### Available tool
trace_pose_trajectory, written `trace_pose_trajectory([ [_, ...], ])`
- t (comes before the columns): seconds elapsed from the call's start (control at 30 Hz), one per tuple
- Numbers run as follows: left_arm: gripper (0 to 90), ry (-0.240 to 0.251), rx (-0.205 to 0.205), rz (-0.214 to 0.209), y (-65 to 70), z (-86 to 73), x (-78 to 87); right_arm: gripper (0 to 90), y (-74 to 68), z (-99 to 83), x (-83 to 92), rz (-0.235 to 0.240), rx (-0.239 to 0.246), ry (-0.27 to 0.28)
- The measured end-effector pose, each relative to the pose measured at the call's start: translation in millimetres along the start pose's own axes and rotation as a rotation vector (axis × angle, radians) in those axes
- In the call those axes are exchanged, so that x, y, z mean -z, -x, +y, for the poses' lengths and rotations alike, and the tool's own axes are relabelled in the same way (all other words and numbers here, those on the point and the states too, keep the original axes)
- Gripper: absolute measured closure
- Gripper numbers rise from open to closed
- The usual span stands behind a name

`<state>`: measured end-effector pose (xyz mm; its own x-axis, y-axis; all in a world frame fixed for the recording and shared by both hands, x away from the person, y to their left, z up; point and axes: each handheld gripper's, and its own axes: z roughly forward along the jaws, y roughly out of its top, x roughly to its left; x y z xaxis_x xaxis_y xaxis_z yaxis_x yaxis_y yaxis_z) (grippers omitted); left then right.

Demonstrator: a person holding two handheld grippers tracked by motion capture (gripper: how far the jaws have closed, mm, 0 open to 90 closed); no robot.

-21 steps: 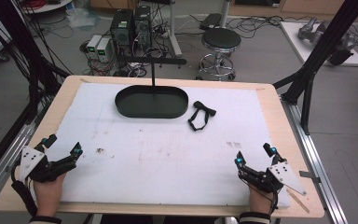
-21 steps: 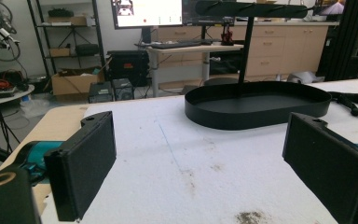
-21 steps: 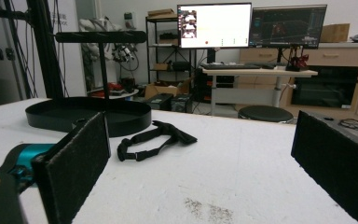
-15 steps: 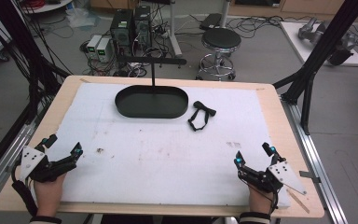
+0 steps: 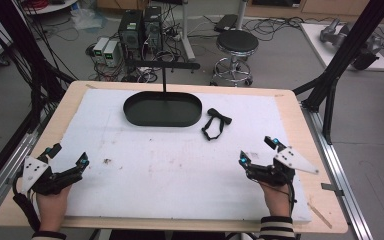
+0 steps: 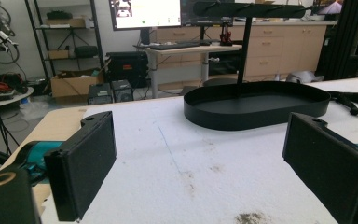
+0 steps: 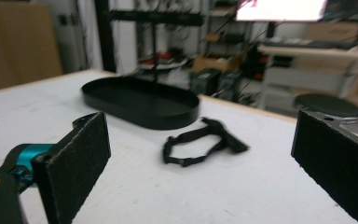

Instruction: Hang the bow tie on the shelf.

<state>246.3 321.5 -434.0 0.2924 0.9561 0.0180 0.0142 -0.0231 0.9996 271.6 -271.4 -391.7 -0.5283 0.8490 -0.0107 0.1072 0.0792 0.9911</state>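
Observation:
A black oval tray (image 5: 145, 111) lies at the far middle of the white mat, with a thin T-shaped stand (image 5: 164, 75) rising from it. Just right of the tray lies a black strap (image 5: 215, 122), looped on the mat. My left gripper (image 5: 69, 154) rests near the mat's front left, open and empty. At the front right, my right gripper (image 5: 258, 150) is also open and empty, pointing toward the strap. The left gripper view has its jaws (image 6: 205, 168) wide apart, facing the tray (image 6: 256, 105). The right gripper view has the strap (image 7: 200, 140) ahead between the spread jaws (image 7: 200, 163), with the tray (image 7: 140, 102) behind.
The white mat (image 5: 180, 165) covers a wooden table (image 5: 292, 107) and carries a few dirt marks. Beyond the far edge stand a stool (image 5: 236, 45) and computer boxes (image 5: 140, 25). Black frame posts (image 5: 335, 75) rise at both sides.
My right gripper has moved a little forward and left, toward the strap. The left gripper, tray and strap have stayed where they were.

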Motion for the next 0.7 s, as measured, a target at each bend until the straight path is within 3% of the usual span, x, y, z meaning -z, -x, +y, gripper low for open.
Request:
trace_pose_trajectory([
  [0.1, 10.0, 0.004, 0.001, -0.007, 0.4, 0.5, -0.8, 3.6, -3.1, 10.0, -17.6, 0.068, 0.022, -0.059],
  [0.23, 10.0, -0.002, -0.005, -0.013, 2.2, -0.1, -3.3, 3.8, -4.4, 20.3, -41.3, 0.119, 0.066, -0.127],
  [0.3, 10.1, -0.004, -0.002, -0.015, 2.3, -0.6, -4.1, 3.8, -4.4, 25.6, -54.5, 0.129, 0.068, -0.173],
  [0.37, 10.0, -0.007, -0.003, -0.014, 2.0, -0.9, -4.2, 3.8, -4.8, 28.0, -61.0, 0.138, 0.070, -0.184],
  [0.57, 10.0, -0.007, 0.003, -0.012, 0.4, -1.7, -4.4, 3.8, -10.2, 35.9, -114.7, 0.185, 0.120, -0.343],
  [0.63, 10.0, -0.009, 0.004, -0.010, 0.1, -1.9, -4.5, 3.8, -11.6, 34.7, -129.2, 0.194, 0.128, -0.400],
  [0.67, 10.0, -0.010, 0.004, -0.012, 0.1, -2.0, -4.5, 3.8, -11.6, 34.7, -129.2, 0.194, 0.128, -0.400],
  [0.7, 10.0, -0.010, 0.005, -0.012, 0.2, -2.1, -4.7, 4.0, -11.9, 30.5, -141.7, 0.205, 0.129, -0.454],
])
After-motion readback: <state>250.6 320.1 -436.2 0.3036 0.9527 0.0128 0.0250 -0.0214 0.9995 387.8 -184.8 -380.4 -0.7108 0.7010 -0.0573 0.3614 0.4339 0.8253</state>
